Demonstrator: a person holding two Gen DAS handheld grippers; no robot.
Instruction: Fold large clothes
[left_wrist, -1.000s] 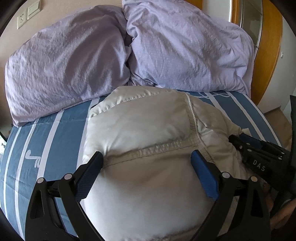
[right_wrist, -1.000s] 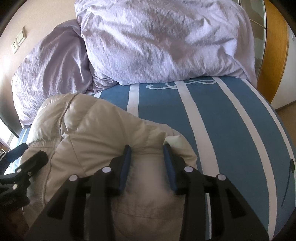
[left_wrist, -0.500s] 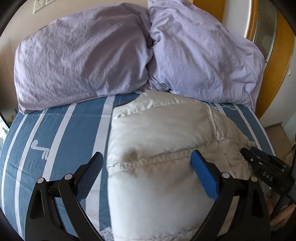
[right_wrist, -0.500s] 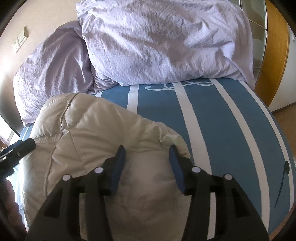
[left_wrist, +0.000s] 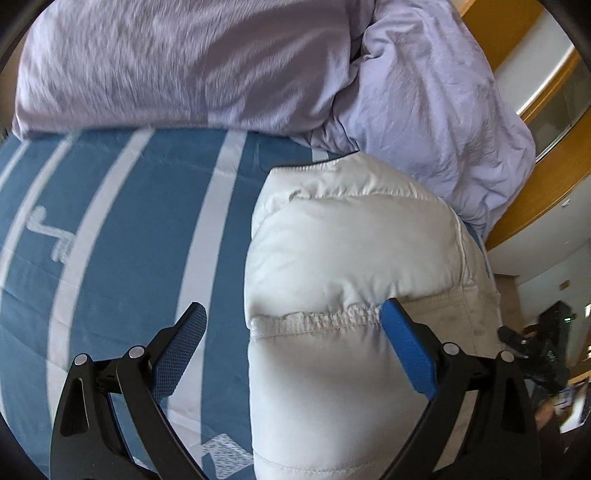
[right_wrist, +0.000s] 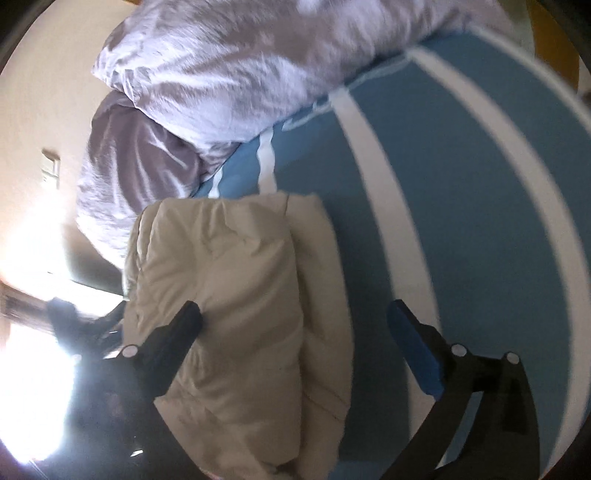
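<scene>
A bed with a blue cover striped in white fills the left wrist view, with crumpled lilac pillows heaped along its far end and an orange wooden frame at the right edge. On the cover lies a folded, puffy cream-white quilted jacket, its far end touching the pillows. The left claw hangs over it with its jaws spread wide; the near part of the jacket sits between the blue pads, the right pad at the ribbed seam, the left pad over bare cover, clear of the cloth.

The right wrist view is tilted and blurred. The same striped bed runs up to the lilac pillows, and the jacket lies left of centre. The right claw is opening, its jaws far apart and gripping nothing: the dark left finger lies over the jacket, the blue-padded right finger over the bed.
</scene>
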